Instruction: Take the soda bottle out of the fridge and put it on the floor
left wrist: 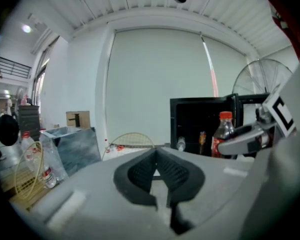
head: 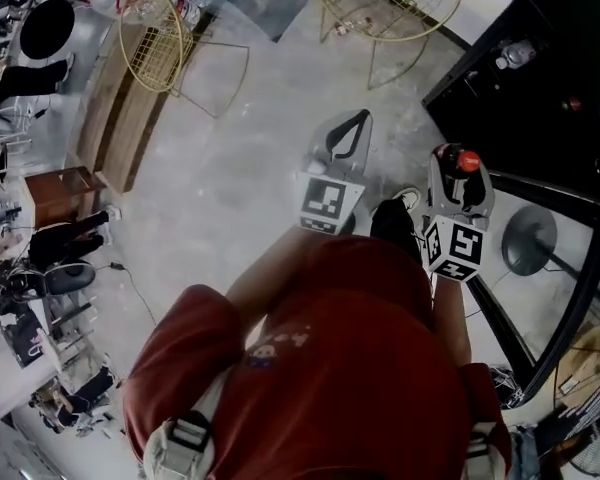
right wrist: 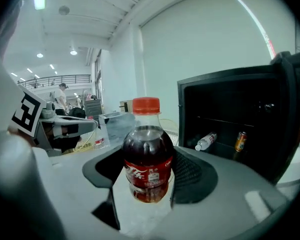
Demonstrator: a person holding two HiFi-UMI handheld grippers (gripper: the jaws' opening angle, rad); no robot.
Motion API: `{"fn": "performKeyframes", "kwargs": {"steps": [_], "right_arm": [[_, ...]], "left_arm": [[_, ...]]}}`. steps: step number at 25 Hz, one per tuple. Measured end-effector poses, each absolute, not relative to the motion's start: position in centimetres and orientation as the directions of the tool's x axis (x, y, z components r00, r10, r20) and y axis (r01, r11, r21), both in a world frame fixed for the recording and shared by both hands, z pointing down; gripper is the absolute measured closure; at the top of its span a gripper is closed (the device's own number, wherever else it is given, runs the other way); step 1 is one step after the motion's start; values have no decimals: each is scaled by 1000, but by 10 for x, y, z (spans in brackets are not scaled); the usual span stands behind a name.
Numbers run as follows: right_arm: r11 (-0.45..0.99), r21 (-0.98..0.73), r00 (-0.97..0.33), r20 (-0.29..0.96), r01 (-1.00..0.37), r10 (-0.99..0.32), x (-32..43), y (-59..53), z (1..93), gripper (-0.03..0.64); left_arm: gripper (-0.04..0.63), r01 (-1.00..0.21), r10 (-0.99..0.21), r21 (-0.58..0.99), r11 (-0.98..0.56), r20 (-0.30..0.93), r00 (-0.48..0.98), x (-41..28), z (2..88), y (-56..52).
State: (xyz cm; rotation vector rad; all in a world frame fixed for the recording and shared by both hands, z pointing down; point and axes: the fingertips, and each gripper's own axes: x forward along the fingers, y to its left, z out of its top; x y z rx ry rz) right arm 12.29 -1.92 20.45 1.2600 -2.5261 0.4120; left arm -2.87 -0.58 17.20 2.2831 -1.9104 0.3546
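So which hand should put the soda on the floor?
Right. The right gripper grips the soda bottle, outside the fridge; the left gripper is shut and empty.

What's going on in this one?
A person is working with two hand-held grippers. The right hand-held gripper is clamped on a soda bottle and holds it upright just outside the open fridge. Inside the fridge, a water bottle and a can sit on a shelf. The left hand-held gripper is shut and empty. The soda bottle looks not yet set on the floor.
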Motion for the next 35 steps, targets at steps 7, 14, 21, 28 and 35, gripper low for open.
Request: {"fn": "performKeyframes", "kwargs": {"steps": [7,14,21,28,35], "right_arm": [[636,-91,-621,358,-766,-697,44,5,185,319],[635,-178,-651,358,-752,-670,-14,26,172,319],[689,-149,-689,354,-709,-632,-31,25,178,319],[709,-132,-702,349,-693,-621,-4,5,168,319],[716,-137,-710,348,-684,-612,8,-12,170,319]], "left_arm": [[595,-994,-966,-53,-99,245,83,-115,164,41],[595,-998,-966,-41,-47,257,35,-180,163,72],[595,-998,-964,-57,16,263,-30,-199,169,84],[595,-997,-967,-44,64,245,-73,-178,153,79],[595,-996,-968,-62,62,239,-75,-161,147,63]]}}
